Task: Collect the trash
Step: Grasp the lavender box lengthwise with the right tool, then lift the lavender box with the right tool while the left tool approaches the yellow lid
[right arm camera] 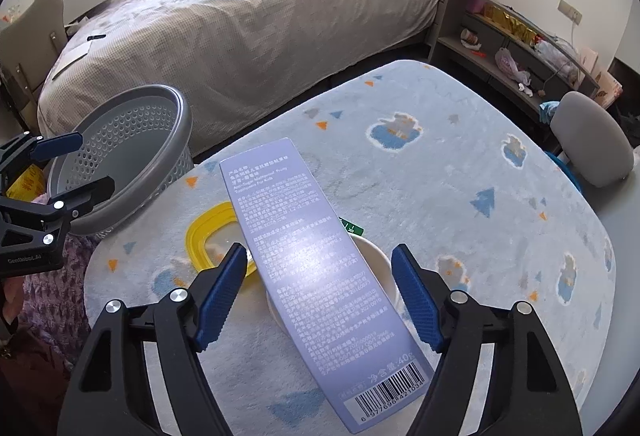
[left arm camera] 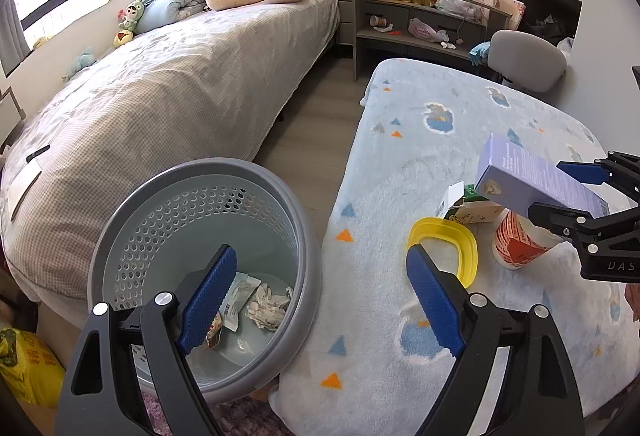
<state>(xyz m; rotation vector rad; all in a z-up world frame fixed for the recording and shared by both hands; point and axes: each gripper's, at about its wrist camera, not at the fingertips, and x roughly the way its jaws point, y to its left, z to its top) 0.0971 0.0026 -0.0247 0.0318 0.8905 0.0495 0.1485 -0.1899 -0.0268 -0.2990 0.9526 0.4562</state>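
Cardboard, thin and light: your right gripper (right arm camera: 318, 296) looks parted around the purple box (right arm camera: 320, 276), contact unclear, above the paper cup (left arm camera: 516, 240). Pinch its long faces gently; it crushes. Your left gripper (left arm camera: 320, 300) gapes empty near the bin (left arm camera: 160, 195).

My left gripper (left arm camera: 320, 300) and right gripper (right arm camera: 320, 300): black angular frames, silver round screw heads at the pivots, blue ribbed finger pads (left arm camera: 208, 300) with serrated inner edges; white lettering marks each body's side.
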